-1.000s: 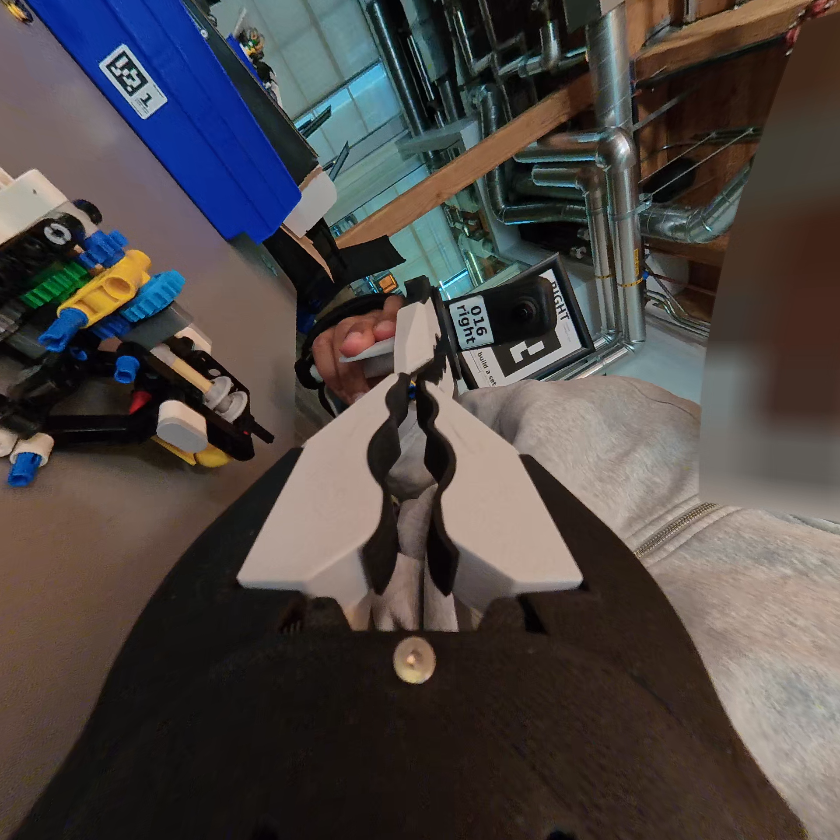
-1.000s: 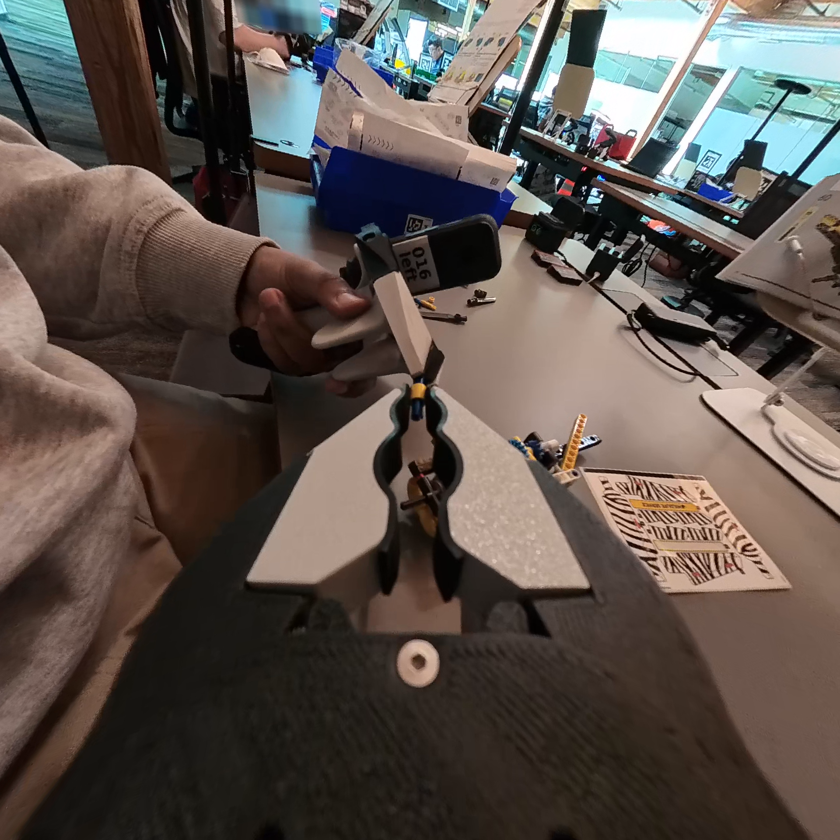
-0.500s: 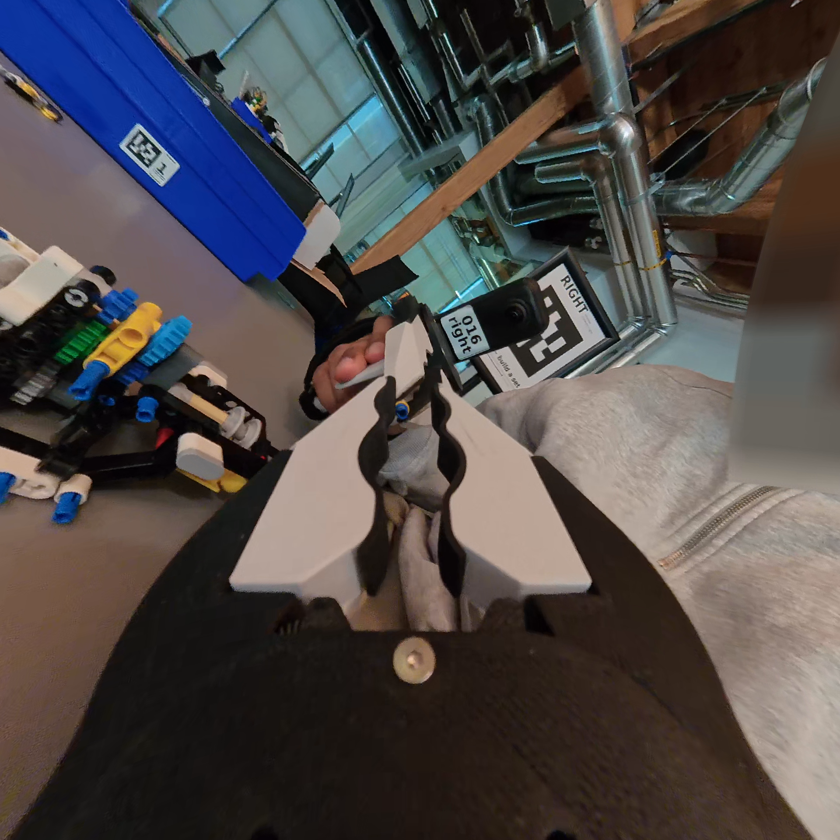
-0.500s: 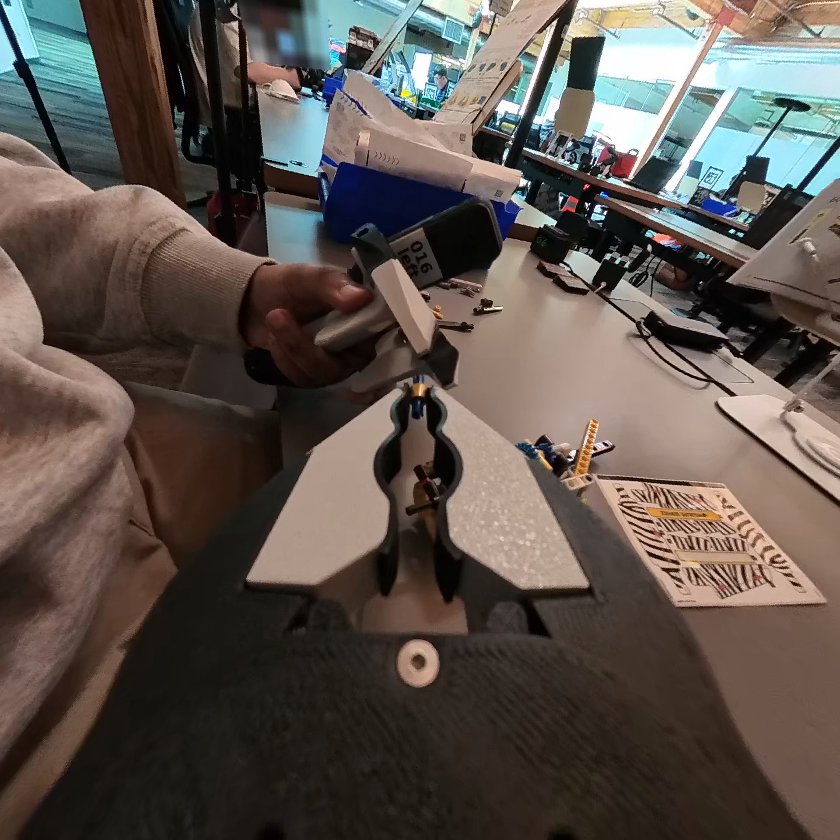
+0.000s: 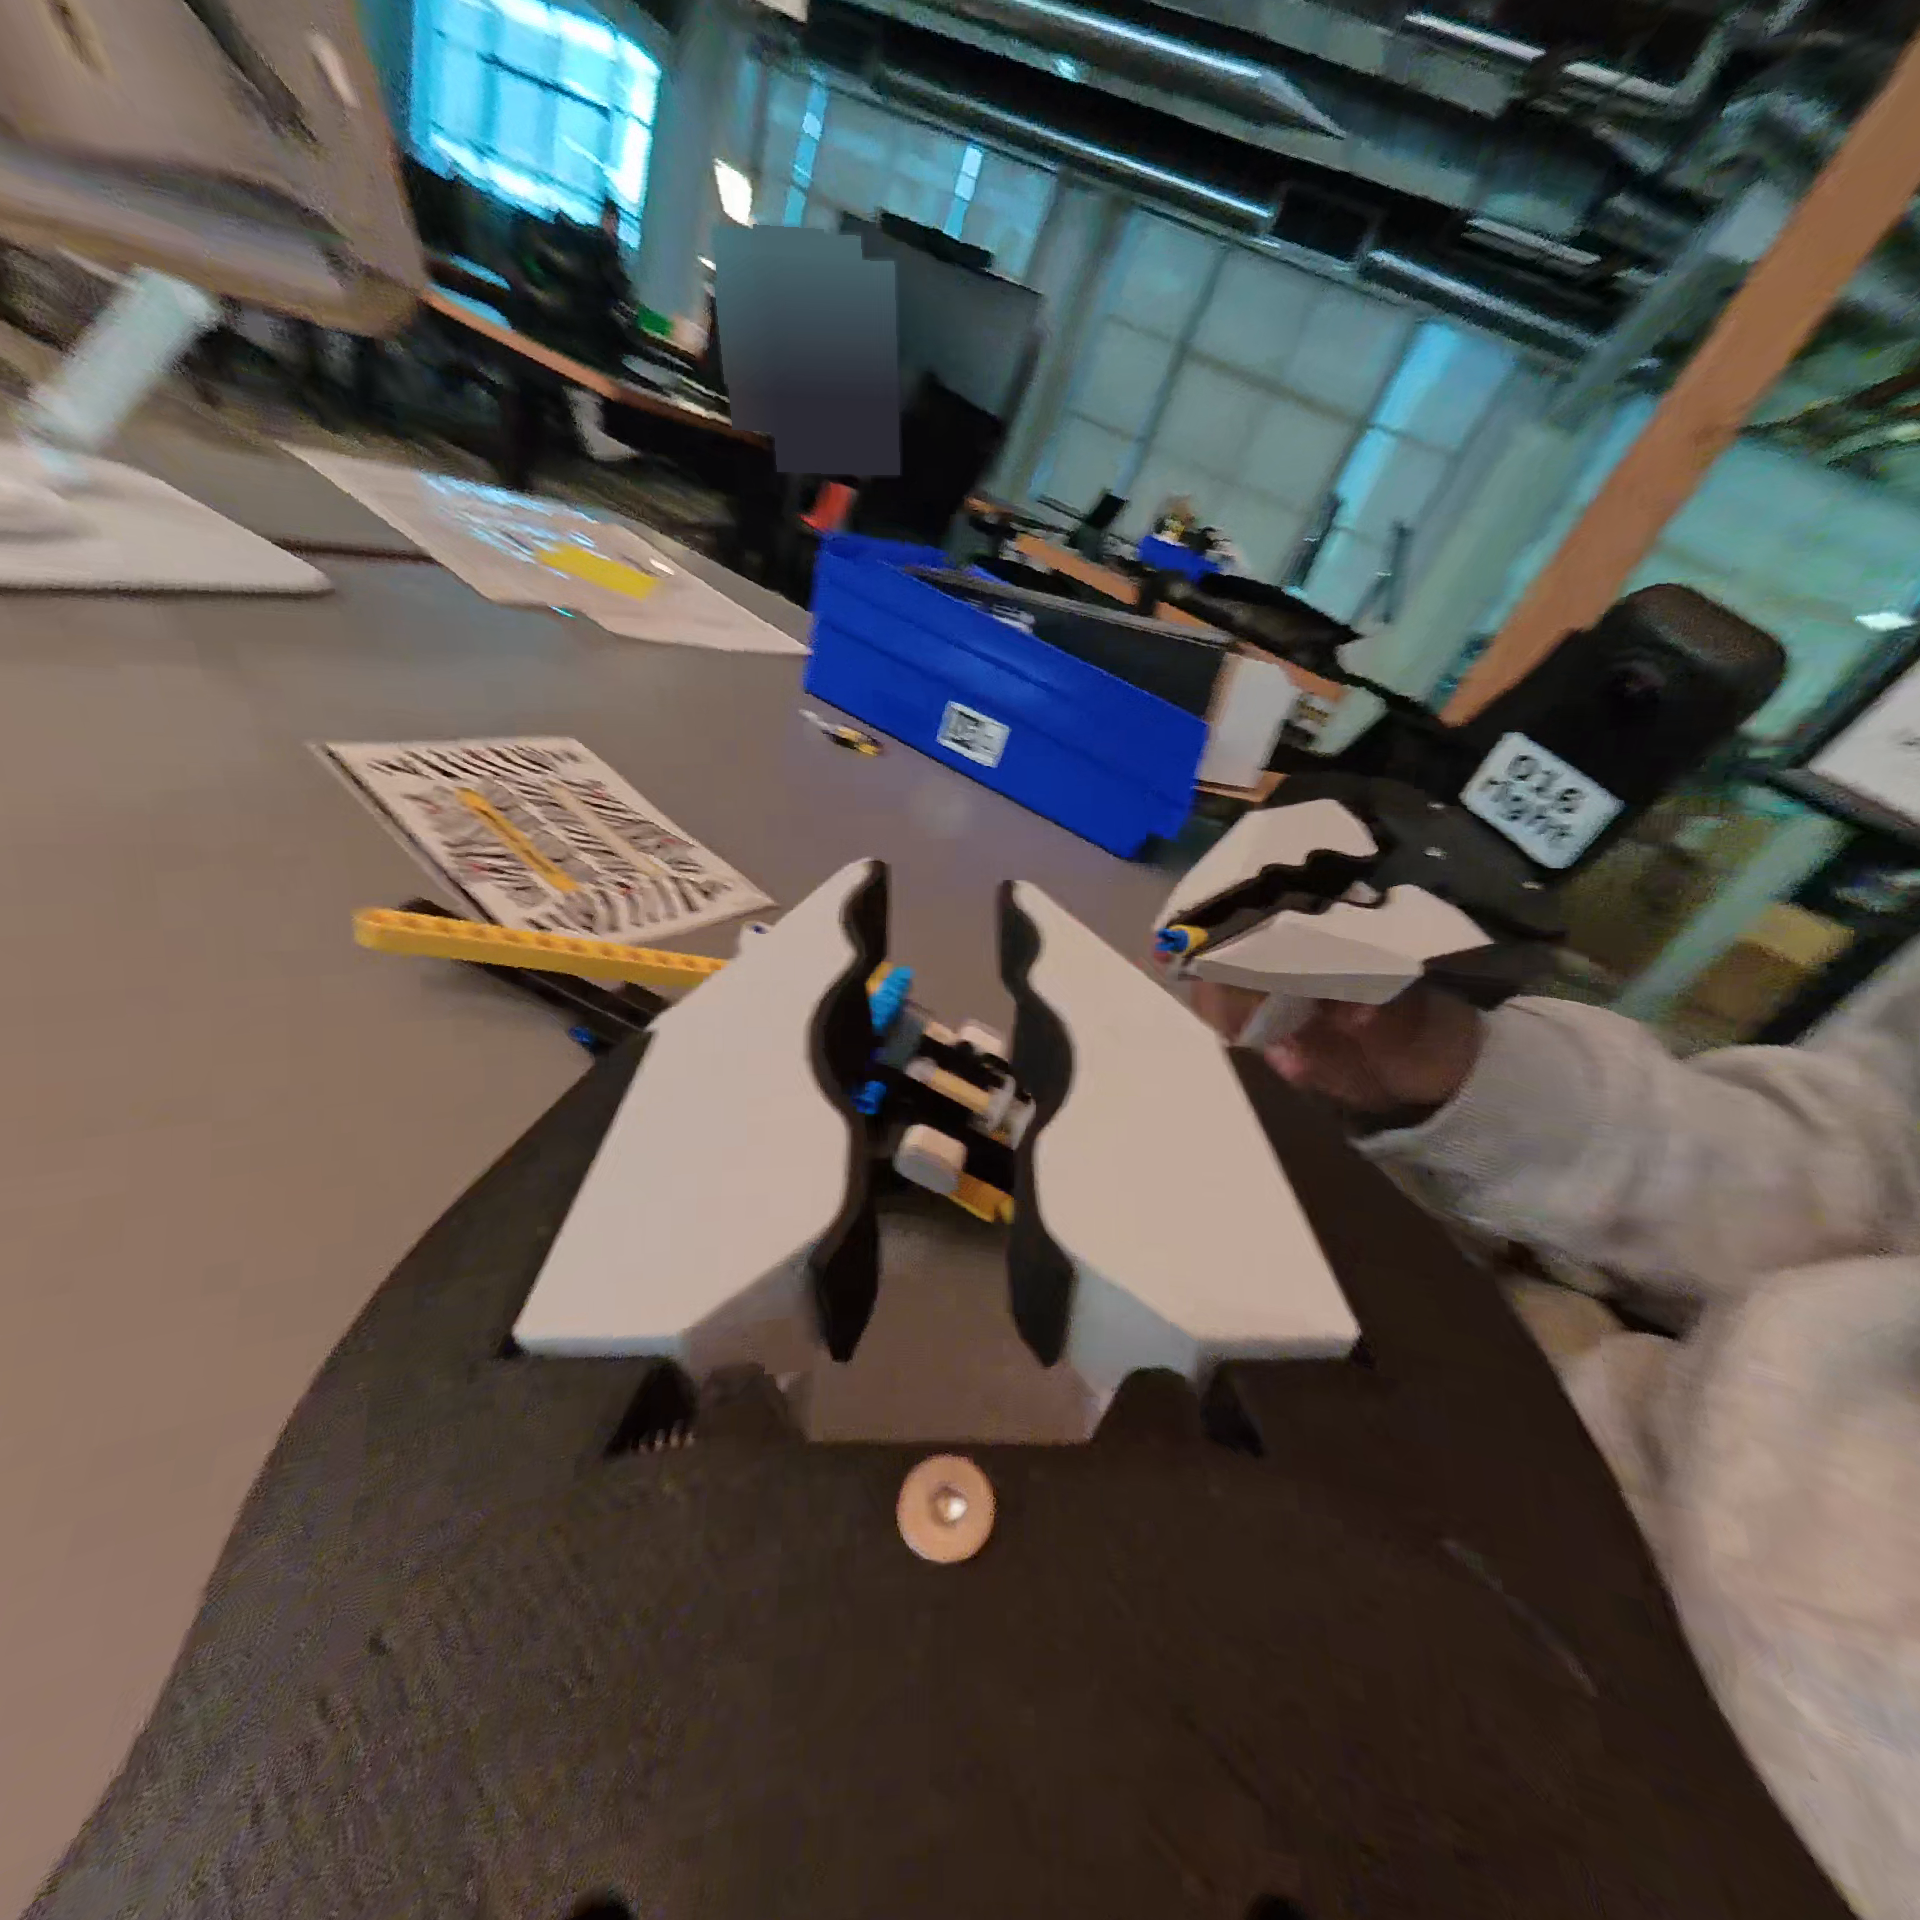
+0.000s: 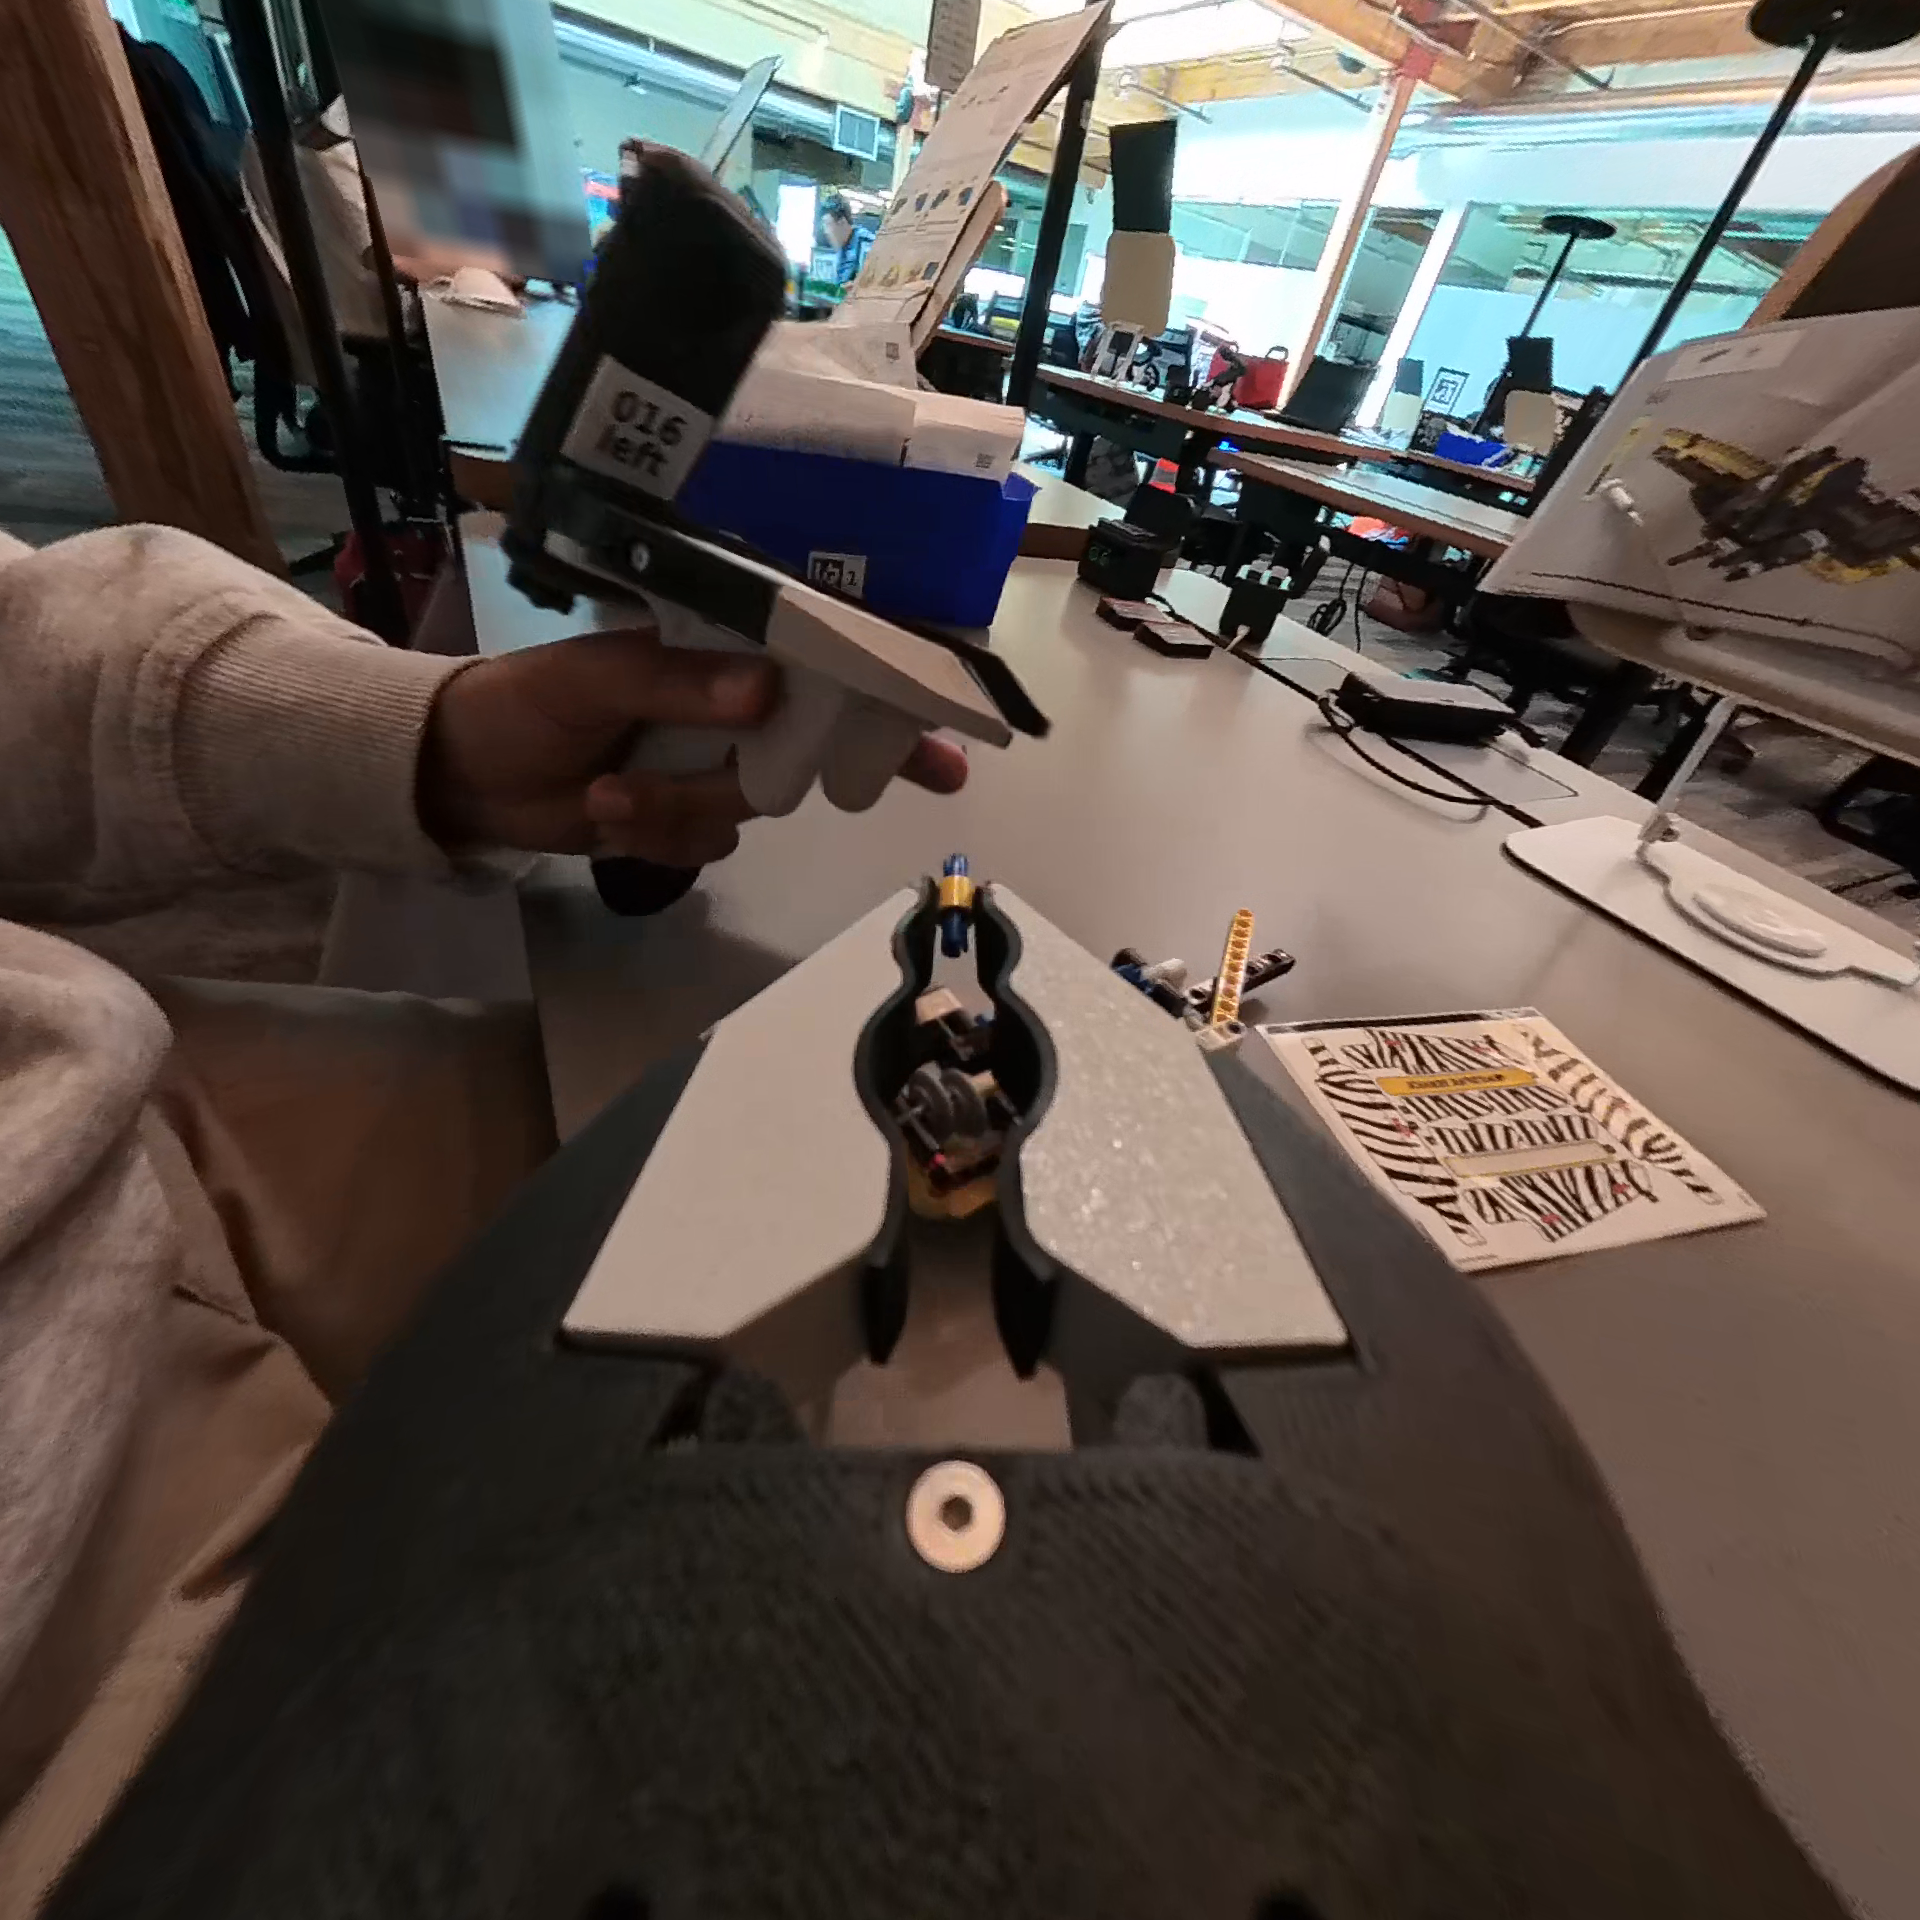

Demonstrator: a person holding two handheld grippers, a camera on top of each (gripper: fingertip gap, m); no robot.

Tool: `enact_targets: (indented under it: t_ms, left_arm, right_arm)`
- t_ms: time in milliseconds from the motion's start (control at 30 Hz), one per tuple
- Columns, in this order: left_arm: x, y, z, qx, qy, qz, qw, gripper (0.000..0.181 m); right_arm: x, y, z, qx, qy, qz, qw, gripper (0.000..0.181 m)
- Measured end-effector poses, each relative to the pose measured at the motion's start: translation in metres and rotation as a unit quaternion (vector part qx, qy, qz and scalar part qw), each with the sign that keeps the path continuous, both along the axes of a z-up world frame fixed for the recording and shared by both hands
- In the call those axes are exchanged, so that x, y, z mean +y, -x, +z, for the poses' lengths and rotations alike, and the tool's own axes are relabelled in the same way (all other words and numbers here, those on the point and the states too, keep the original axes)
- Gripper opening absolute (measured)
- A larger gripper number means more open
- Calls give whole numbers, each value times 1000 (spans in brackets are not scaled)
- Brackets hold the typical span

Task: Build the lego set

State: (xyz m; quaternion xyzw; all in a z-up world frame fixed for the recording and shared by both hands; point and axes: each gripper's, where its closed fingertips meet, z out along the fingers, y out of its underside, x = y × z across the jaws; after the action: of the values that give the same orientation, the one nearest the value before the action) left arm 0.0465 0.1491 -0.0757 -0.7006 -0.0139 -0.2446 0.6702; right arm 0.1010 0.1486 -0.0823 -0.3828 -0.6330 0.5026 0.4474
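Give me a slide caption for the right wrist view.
Right gripper pinches a small yellow-and-blue pin above the partly built Lego model.

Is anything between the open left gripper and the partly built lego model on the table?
Nothing visible. The left gripper is open with the lego model showing in the gap between its fingers; the yellow beam lies off to the side.

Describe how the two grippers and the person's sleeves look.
Both grippers, left gripper and right gripper, have pale grey wedge-shaped fingers with wavy black inner pads on a black textured body. Each carries a black camera block with a white label. The sleeves are light grey, ribbed at the cuff.
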Motion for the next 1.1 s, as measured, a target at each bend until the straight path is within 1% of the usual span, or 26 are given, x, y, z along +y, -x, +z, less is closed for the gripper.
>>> enact_targets:
  t_ms: [33,100,167,233,300,367,500,567,633,833,933,1100]
  left_arm:
    - [-1,5,0,31,-3,27,999,0]
    - [-1,22,-2,118,1,111,987,0]
    - [-3,36,3,197,-13,192,961,0]
    - [-4,39,5,236,-22,230,944,0]
    - [-2,35,0,229,-16,224,947,0]
    - [1,35,-5,201,-5,217,955,0]
    - [-2,40,-2,149,-17,209,966,0]
    - [-1,43,-4,118,-9,206,971,0]
    - [1,47,-7,102,4,206,973,0]
    - [4,42,-8,116,9,195,974,1]
    - [5,36,-8,123,7,178,976,7]
    - [5,36,-8,114,5,172,978,11]
  right_arm:
    - [1,1,0,0,6,-3,1000,5]
    - [4,3,0,0,13,-10,1000,5]
    - [6,4,-2,-4,13,-15,1000,5]
    - [6,5,-3,-7,15,-17,1000,5]
    - [6,6,-3,-8,20,-17,1000,5]
    - [7,6,-3,-9,24,-19,999,5]
    - [10,6,-4,-11,32,-25,999,5]
    - [12,5,-5,-13,38,-28,999,5]
    - [13,5,-6,-16,43,-31,998,5]
    - [13,5,-8,-20,44,-35,998,5]
    - [13,6,-10,-24,45,-35,998,5]
    - [14,7,-11,-28,50,-35,998,5]
